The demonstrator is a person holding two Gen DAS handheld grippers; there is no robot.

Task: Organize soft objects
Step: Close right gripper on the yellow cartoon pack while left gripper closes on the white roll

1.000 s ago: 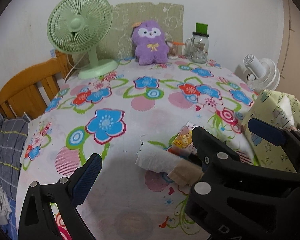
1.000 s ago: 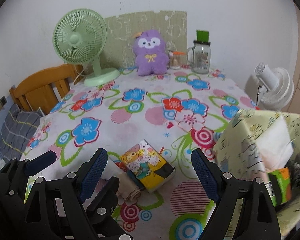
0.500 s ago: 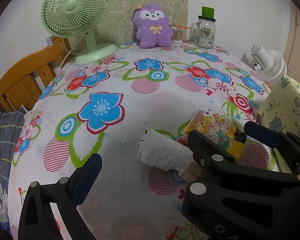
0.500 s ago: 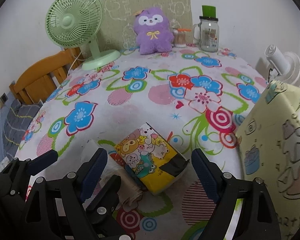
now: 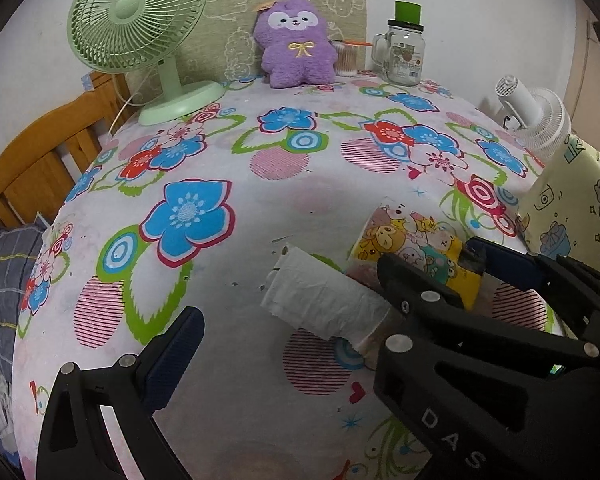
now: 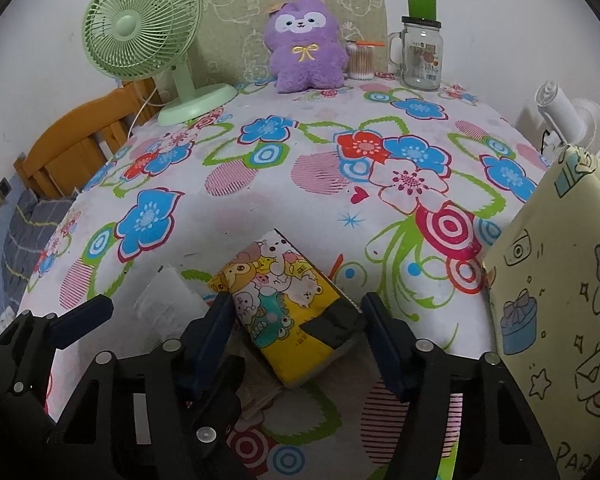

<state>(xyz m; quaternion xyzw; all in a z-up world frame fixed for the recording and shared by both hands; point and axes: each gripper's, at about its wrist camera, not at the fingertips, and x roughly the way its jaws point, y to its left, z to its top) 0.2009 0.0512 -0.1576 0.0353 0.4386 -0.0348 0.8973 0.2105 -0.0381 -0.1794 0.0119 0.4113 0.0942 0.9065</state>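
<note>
A yellow tissue pack with cartoon animals (image 6: pixel 288 304) lies on the flowered tablecloth (image 6: pixel 300 168), between the open fingers of my right gripper (image 6: pixel 296 320). A white paper roll (image 5: pixel 320 300) lies just left of the pack (image 5: pixel 416 252). My left gripper (image 5: pixel 288 320) is open, its fingers either side of the roll, low over the cloth. A purple plush toy (image 6: pixel 306 44) sits upright at the table's far edge; it also shows in the left wrist view (image 5: pixel 296 42).
A green desk fan (image 6: pixel 144 28) stands at the back left. A glass mug jar (image 6: pixel 420 56) and a cotton swab tub (image 6: pixel 360 60) stand at the back right. A pale yellow printed bag (image 6: pixel 560 300) stands at the right edge. A wooden chair (image 6: pixel 76 136) is left.
Both grippers have moved forward and down toward the table. The right gripper's fingers now straddle the tissue pack; the left gripper has closed in on the paper roll.
</note>
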